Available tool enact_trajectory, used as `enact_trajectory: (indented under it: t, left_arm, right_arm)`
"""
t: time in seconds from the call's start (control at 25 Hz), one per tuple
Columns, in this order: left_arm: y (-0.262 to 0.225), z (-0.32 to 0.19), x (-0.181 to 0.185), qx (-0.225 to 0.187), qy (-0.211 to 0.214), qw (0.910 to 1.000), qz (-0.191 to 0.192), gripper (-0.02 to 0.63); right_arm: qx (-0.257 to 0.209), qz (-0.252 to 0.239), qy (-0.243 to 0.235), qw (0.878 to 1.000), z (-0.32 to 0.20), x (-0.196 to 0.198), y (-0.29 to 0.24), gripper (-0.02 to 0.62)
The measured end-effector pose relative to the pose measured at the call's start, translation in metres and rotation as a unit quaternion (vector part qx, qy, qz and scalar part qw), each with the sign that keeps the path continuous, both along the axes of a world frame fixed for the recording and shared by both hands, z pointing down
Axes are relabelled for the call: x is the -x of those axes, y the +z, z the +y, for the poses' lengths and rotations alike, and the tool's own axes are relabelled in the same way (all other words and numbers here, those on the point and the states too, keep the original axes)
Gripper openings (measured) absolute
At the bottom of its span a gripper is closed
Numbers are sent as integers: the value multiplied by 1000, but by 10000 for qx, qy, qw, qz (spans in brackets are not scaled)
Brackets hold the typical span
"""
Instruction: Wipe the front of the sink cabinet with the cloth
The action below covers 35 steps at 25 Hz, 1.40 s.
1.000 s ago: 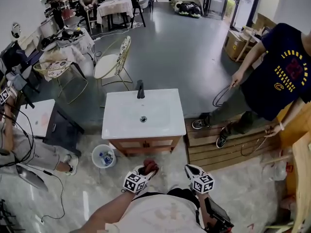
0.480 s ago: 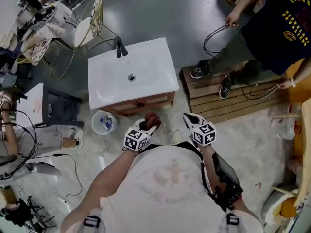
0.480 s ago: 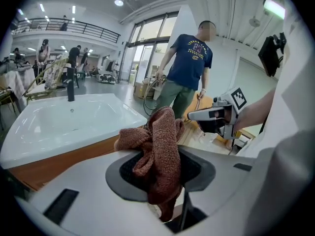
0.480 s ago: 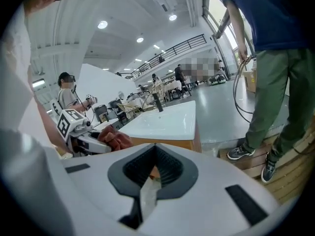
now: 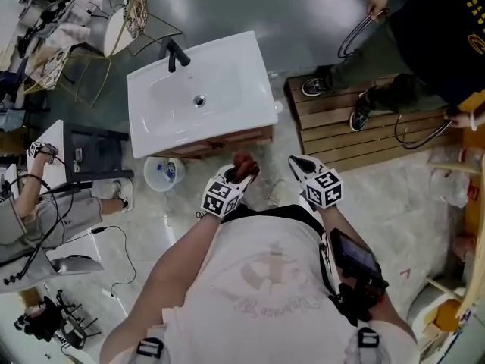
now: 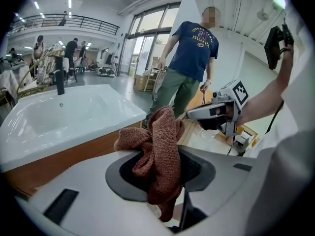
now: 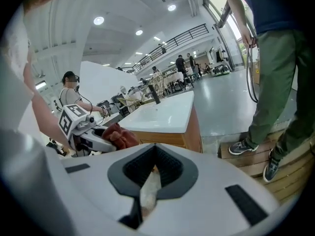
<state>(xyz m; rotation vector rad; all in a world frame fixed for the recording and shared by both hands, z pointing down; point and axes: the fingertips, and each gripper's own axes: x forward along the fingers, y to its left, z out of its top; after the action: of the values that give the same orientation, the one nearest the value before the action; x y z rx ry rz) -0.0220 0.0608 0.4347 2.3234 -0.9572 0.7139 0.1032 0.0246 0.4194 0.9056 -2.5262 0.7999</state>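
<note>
Left hand-held gripper clamps cloth; right hand-held gripper closed, empty; cabinet front mostly hidden beneath basin

We see a coarse, nubbly rust-brown cloth, a smooth glossy white sink top, matt warm wood on the cabinet front, rough bare planks in the pallet

A faucet is sitting at the far edge of the sink cabinet. A bucket is standing at its near left, and a pallet is lying to its right. The cloth, sitting in the left gripper, is hanging just near the cabinet's front.
</note>
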Motion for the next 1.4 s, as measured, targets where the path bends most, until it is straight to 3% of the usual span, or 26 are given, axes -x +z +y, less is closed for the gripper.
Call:
enact_trajectory:
  t: [0.36, 0.76, 0.92, 1.12, 1.4]
  left_arm:
    - [41, -18, -12, 399, -32, 9990, 187, 144]
    - [95, -62, -43, 523, -139, 9985, -46, 144]
    - [112, -85, -56, 619, -425, 9971, 83, 143]
    - [125, -117, -66, 496, -729, 9960, -170, 141]
    - [133, -144, -70, 444, -1362, 9895, -189, 138]
  right_arm:
    - [433, 72, 405, 9982, 3, 3, 33, 12]
    - [578, 23, 559, 9968, -5, -2, 59, 11]
    - [587, 34, 527, 9969, -2, -11, 62, 12]
    - [571, -74, 692, 9959, -8, -33, 60, 11]
    - [520, -37, 909, 9945, -9, -55, 55, 12]
